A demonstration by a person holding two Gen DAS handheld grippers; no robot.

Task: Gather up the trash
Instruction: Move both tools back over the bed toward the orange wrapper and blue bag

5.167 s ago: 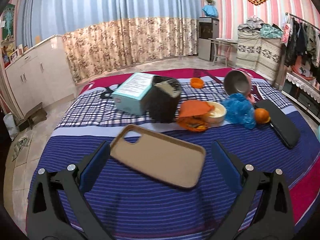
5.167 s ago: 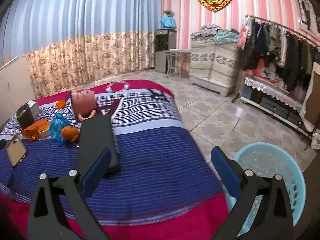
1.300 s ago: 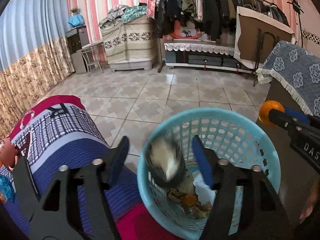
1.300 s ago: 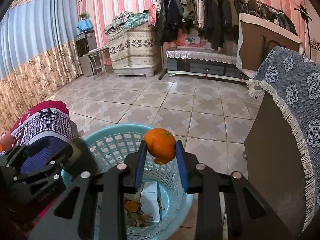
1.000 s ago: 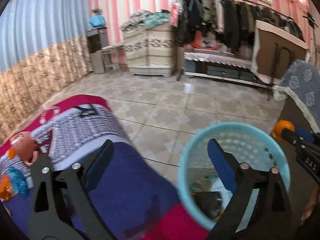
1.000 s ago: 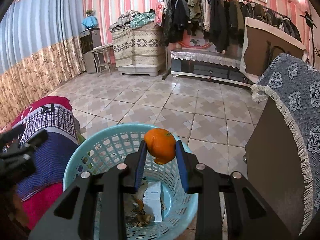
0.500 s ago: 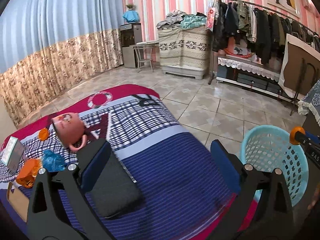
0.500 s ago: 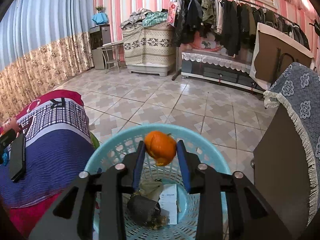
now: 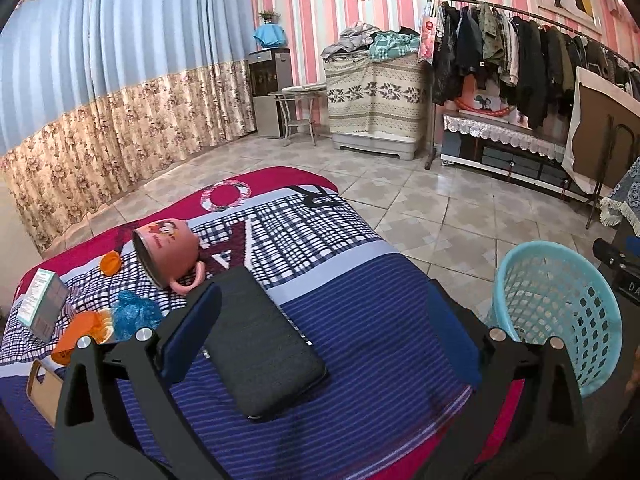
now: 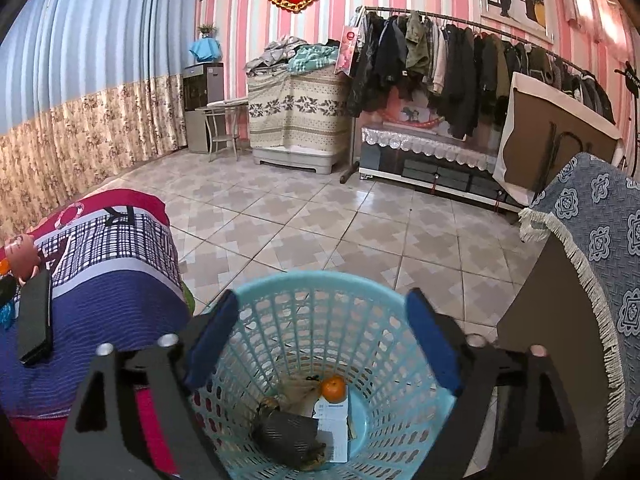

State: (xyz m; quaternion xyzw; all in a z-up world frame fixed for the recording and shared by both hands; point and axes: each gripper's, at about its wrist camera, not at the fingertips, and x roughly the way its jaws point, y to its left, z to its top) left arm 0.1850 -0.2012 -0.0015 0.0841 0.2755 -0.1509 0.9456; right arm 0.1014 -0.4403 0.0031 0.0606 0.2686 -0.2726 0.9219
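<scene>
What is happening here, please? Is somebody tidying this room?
A person is collecting trash with two handheld grippers. The right gripper hangs over the blue basket, its jaws opening with nothing between them; an orange lies at the bottom with a dark bag and paper. The left gripper is open and empty, facing the bed, where a pink cup, orange peels and a blue wrapper wait.
</scene>
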